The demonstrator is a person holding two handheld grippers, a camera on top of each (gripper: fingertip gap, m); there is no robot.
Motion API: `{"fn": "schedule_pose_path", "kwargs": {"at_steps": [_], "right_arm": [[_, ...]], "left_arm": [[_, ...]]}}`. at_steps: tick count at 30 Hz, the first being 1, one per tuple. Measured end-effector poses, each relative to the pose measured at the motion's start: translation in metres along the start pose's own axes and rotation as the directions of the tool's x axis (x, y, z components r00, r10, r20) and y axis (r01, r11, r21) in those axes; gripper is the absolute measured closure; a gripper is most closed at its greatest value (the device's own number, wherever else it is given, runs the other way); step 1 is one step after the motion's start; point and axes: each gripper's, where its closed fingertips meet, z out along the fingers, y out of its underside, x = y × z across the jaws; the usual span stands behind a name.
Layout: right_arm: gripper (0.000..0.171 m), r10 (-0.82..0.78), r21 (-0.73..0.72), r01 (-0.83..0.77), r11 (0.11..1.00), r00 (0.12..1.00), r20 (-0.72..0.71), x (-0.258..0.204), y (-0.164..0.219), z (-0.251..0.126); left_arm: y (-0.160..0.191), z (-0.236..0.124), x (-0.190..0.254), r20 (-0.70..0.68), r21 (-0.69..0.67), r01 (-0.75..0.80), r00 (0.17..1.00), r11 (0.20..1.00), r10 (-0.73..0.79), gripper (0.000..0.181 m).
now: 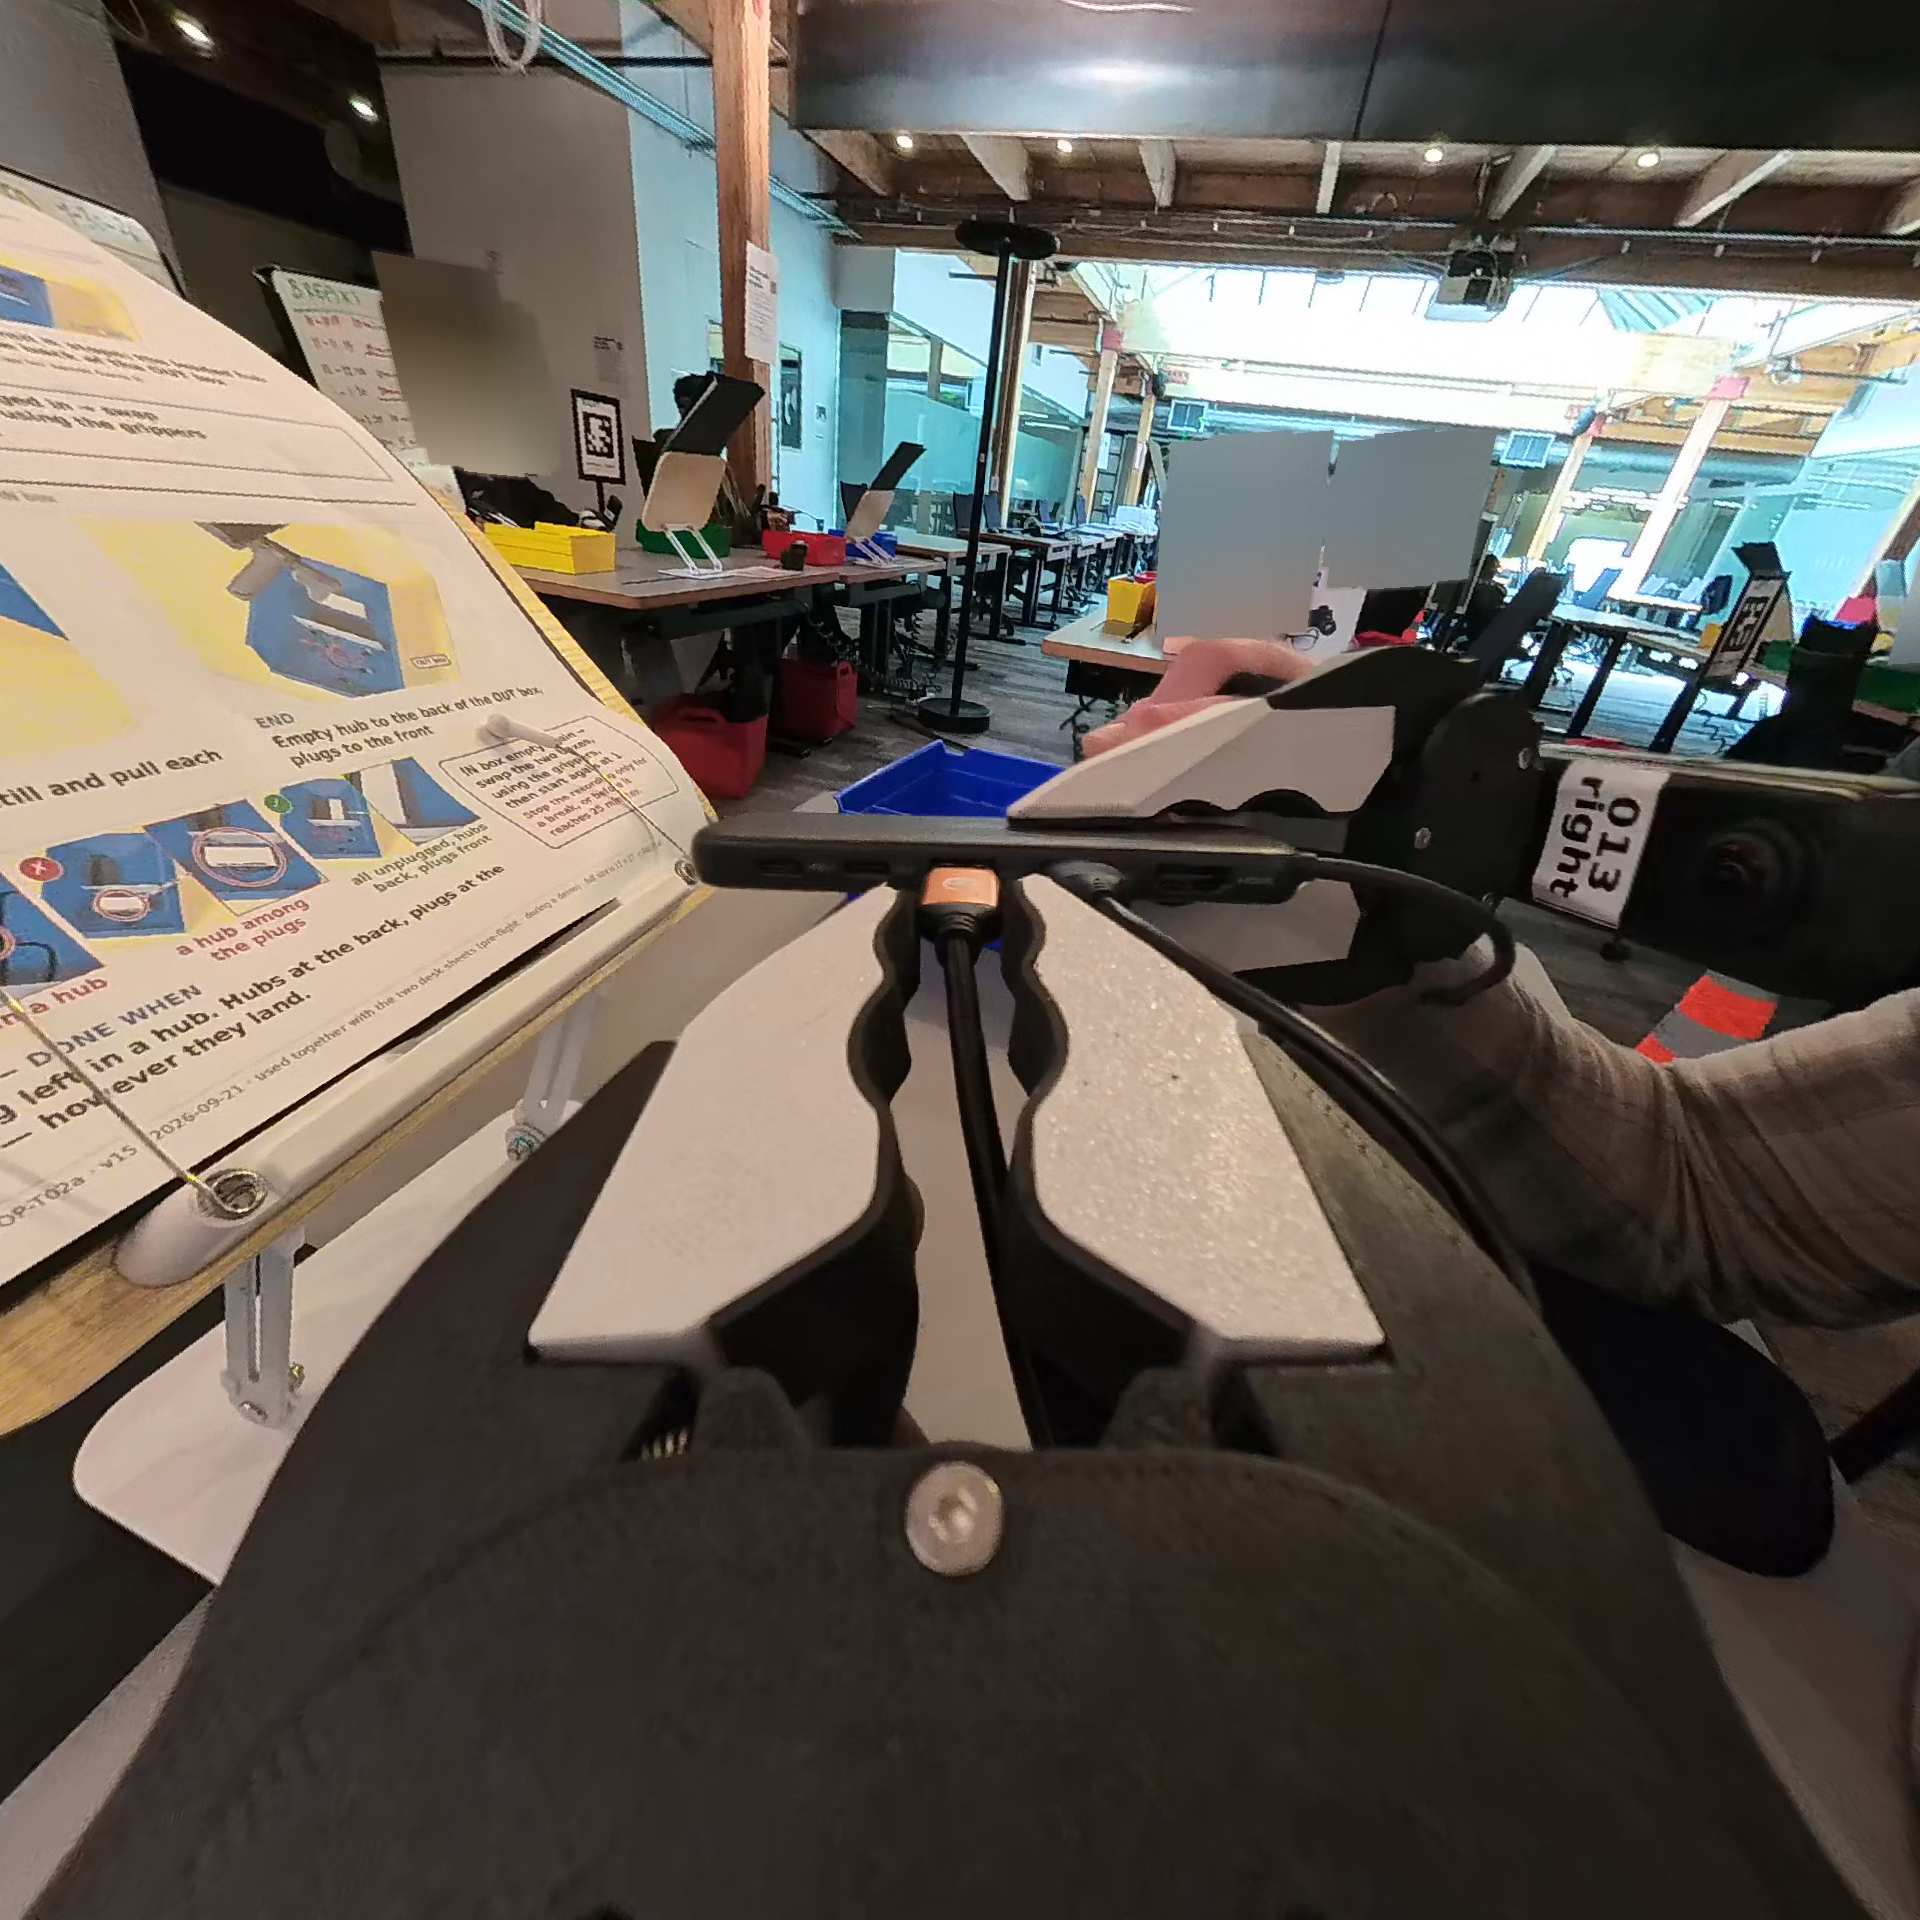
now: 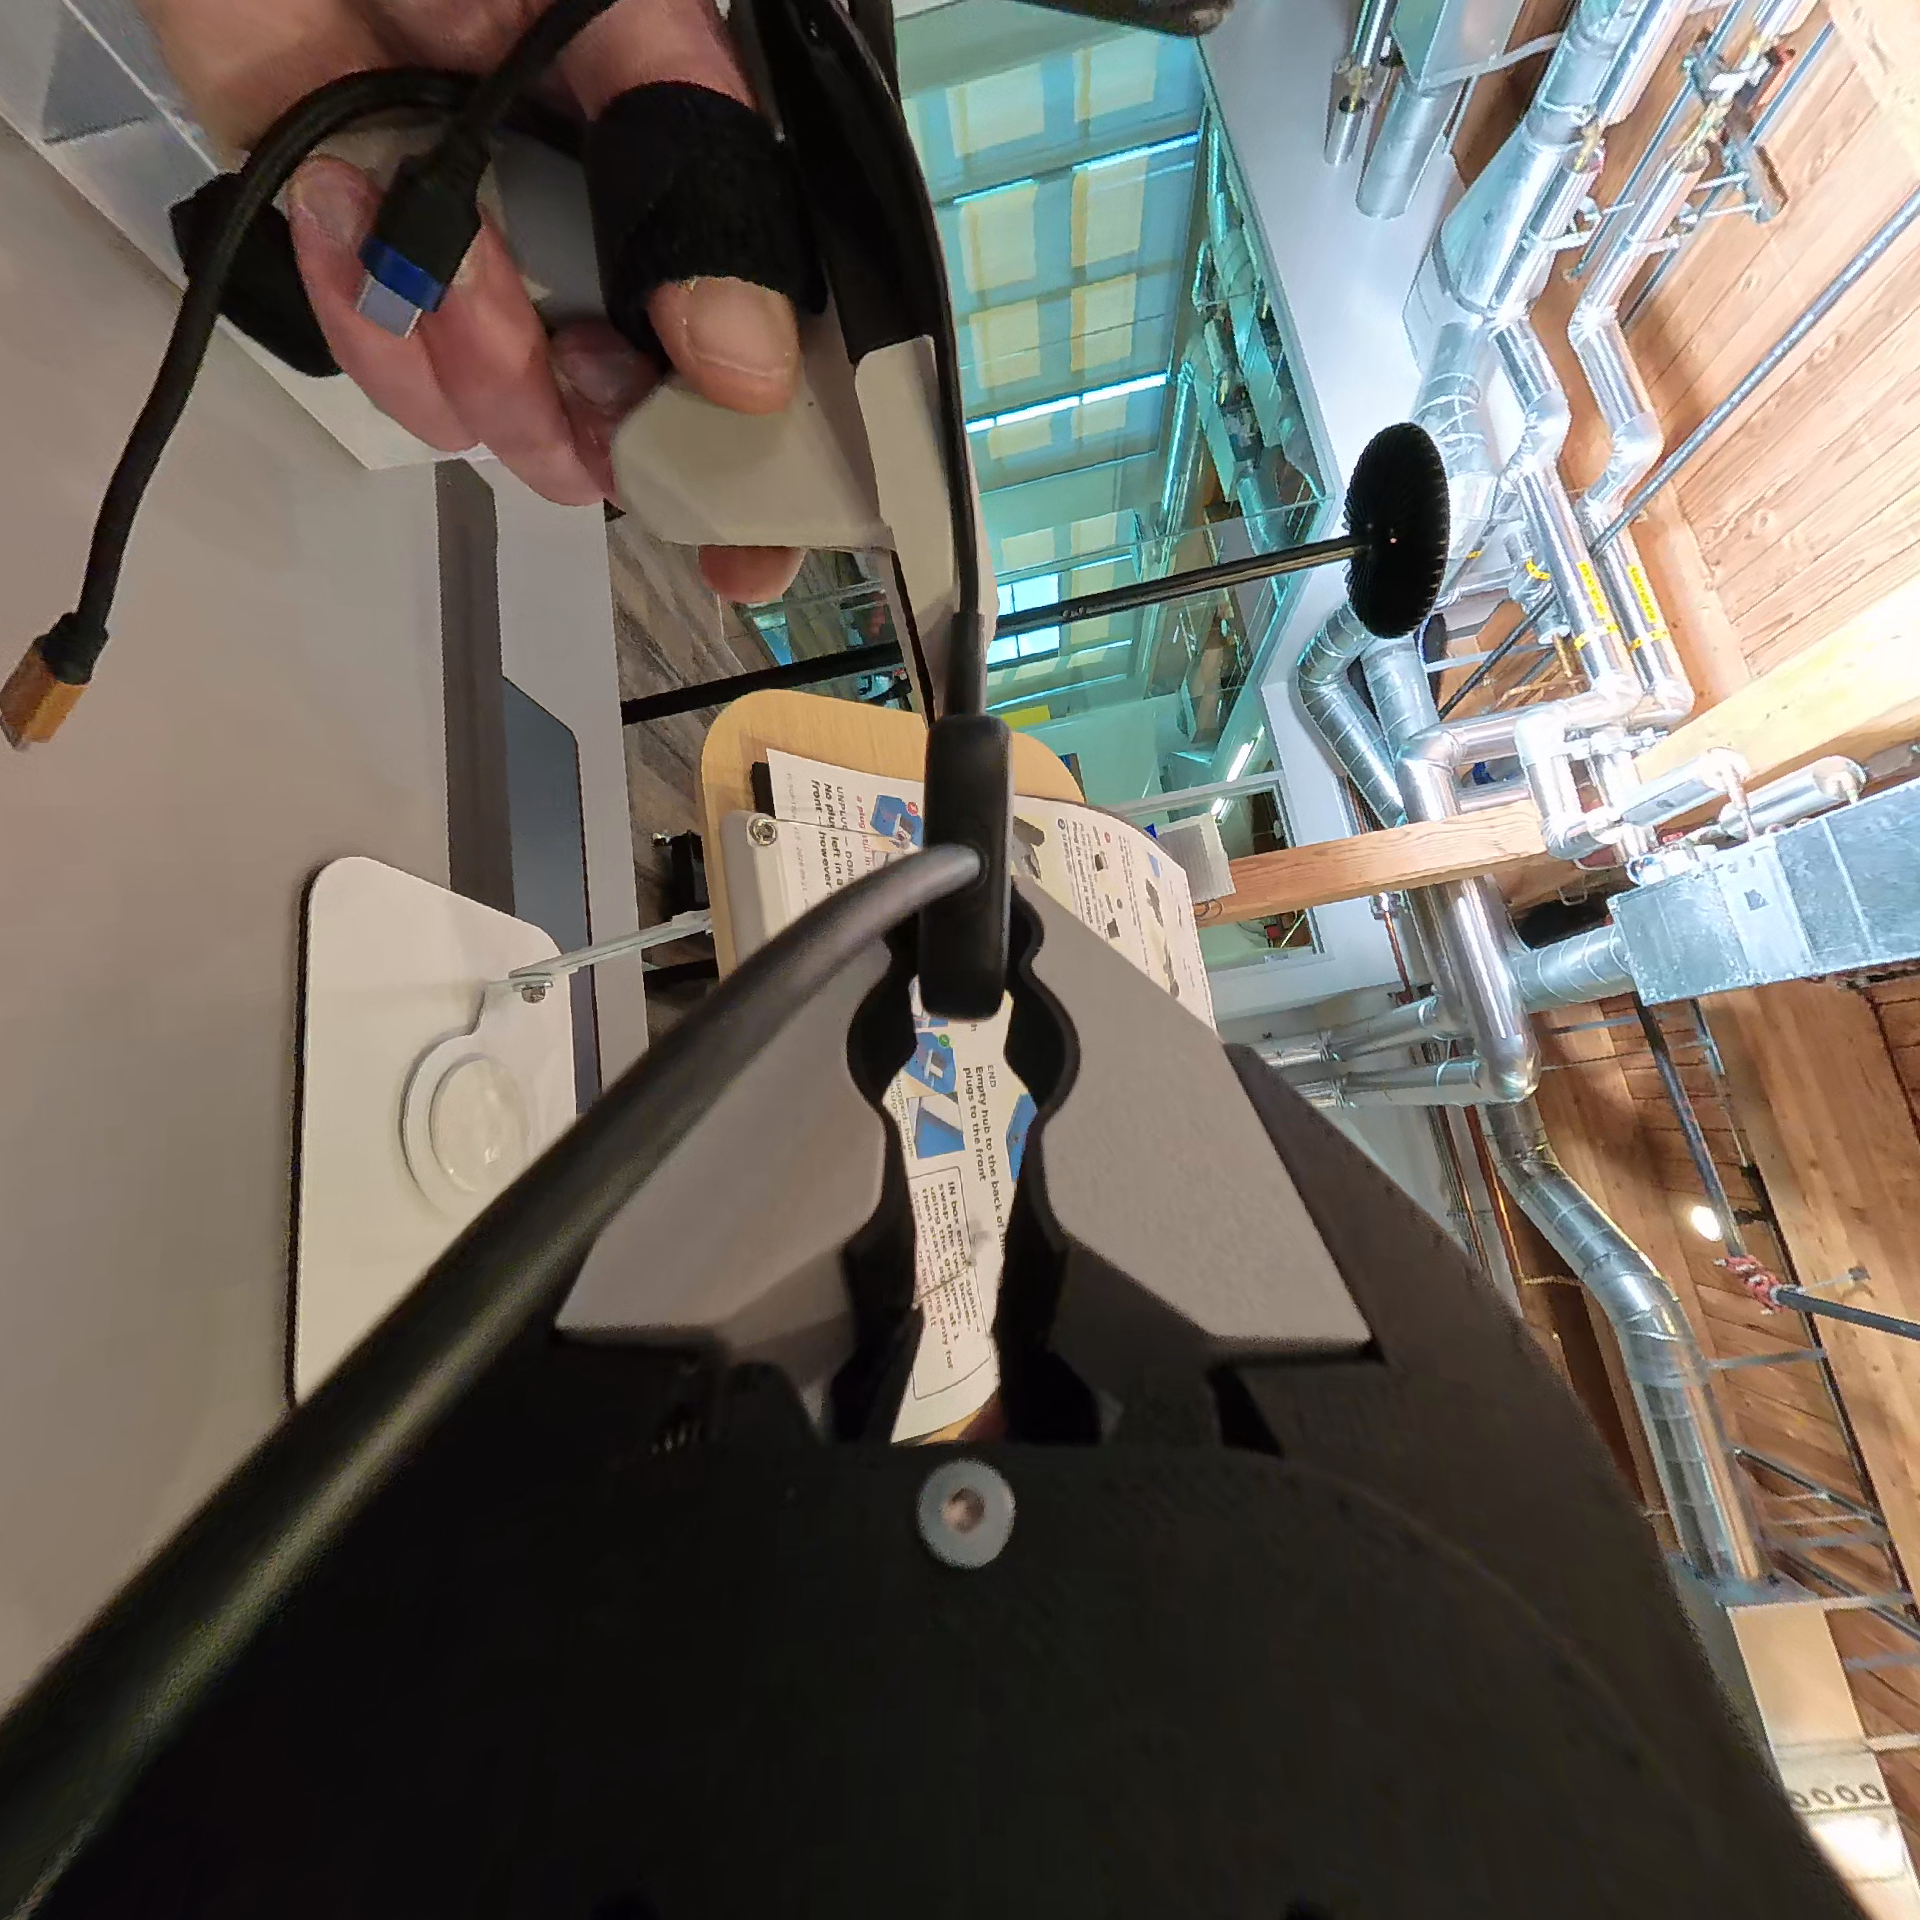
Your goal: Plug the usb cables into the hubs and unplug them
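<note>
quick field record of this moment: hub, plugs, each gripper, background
hub: black USB hub, held in the air, side ports facing the left gripper
orange plug: orange-collared plug seated in the hub
left gripper: closed around the orange plug
right gripper: shut on the hub's end
second cable: black plug also in the hub
background: instruction sheet on a stand, blue bin
</note>
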Motion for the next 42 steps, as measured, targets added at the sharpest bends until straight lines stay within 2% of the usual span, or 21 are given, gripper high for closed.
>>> {"fn": "schedule_pose_path", "kwargs": {"at_steps": [11, 20, 29, 42], "right_arm": [[0.163, -0.02, 0.034, 0.019, 0.999, 0.999, 0.027, -0.006, -0.015, -0.002], [0.161, 0.026, 0.085, -0.032, 0.996, 0.997, 0.069, -0.005, -0.017, -0.01], [0.161, 0.053, 0.076, -0.056, 0.996, 0.998, 0.043, -0.001, -0.014, -0.008], [0.161, 0.042, 0.064, -0.045, 0.997, 0.998, 0.049, -0.004, -0.014, -0.009]], "left_arm": [[0.003, -0.009, 0.008, -0.053, -0.07, -0.017, 0.999, 0.997, 0.013, 0.166], [0.004, -0.005, 0.013, -0.112, -0.034, 0.024, 0.993, 0.999, -0.028, 0.166], [-0.002, -0.009, 0.009, -0.083, -0.003, -0.024, 0.996, 1.0, 0.023, 0.167], [0.003, -0.005, 0.008, -0.052, -0.041, -0.054, 0.997, 0.998, 0.051, 0.167]]}}
